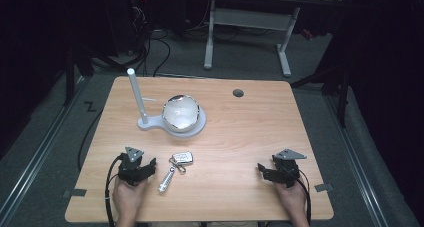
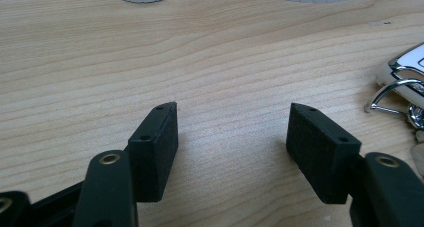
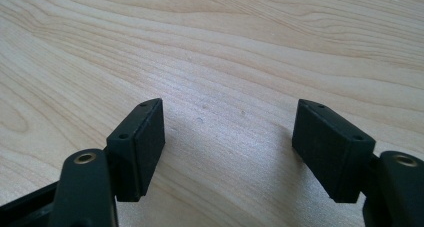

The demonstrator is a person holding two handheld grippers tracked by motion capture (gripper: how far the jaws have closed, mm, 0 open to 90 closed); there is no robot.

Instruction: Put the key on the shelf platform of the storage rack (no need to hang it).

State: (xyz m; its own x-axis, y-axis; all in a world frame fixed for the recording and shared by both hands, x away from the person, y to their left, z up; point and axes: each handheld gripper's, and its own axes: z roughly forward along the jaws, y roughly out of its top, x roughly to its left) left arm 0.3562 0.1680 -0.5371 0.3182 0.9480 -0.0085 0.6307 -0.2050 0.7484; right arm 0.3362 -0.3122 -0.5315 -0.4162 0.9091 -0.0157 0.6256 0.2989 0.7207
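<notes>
Keys (image 1: 177, 167) are lying at lower centre of the desk (image 1: 240, 137): light, rigid, loose, so you're best pinching the fob (image 1: 182, 157). You're holding each hand-held gripper, left (image 1: 145, 168) and right (image 1: 265, 171), released.

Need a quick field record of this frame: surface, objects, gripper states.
surface: wooden table
stand: white base with upright post, far left of centre
bowl: shiny, sits on the stand's base
keys: key fob with ring and metal piece, near edge, beside left hand-held gripper
left hand-held gripper: open, empty, on table
right hand-held gripper: open, empty, on table
</notes>
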